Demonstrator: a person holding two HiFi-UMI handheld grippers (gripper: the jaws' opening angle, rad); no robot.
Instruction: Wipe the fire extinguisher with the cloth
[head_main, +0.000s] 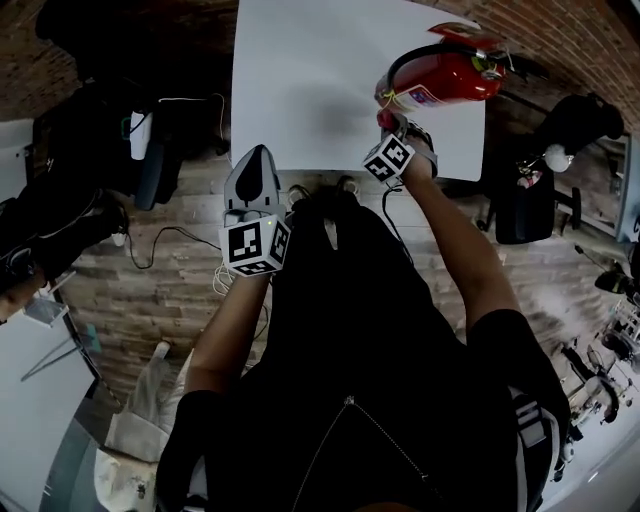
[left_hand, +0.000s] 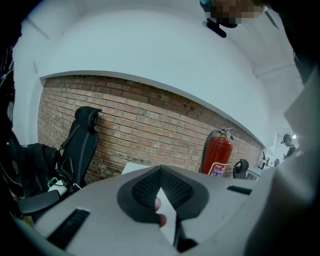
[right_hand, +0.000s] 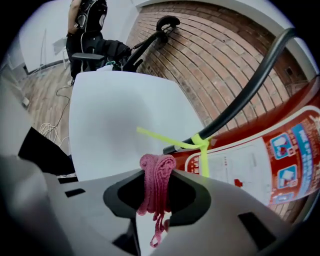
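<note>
Nearest your body, your left gripper (head_main: 255, 165) hangs over the near edge of the white rectangular table (head_main: 300, 80). Its jaws are closed tip to tip with nothing between them, and its own view shows only the tabletop through the notch of the dark ribbed pads (left_hand: 145, 190).

Your right gripper (head_main: 388, 125) reaches further out, over the table's right part. Its jaws are clamped on the pink knitted cloth (right_hand: 157, 172). The cloth is bunched into a roll that sticks up above the pads, and a loose end dangles below them.

Just beyond that roll is the red cylindrical fire extinguisher (head_main: 440, 78), close against the gripper's tips. The cloth sits right beside the white label (right_hand: 240, 167) on the lower body, but you cannot tell from these views whether the two touch. A yellow-green plastic tie (right_hand: 200, 145) is looped round the black rubber hose (right_hand: 250, 85) that runs along the cylinder.

The left gripper view shows the extinguisher standing upright at the table's far right, in front of the red brick wall (left_hand: 145, 130). A black office chair (left_hand: 80, 145) leans against that wall, well off to the left.
</note>
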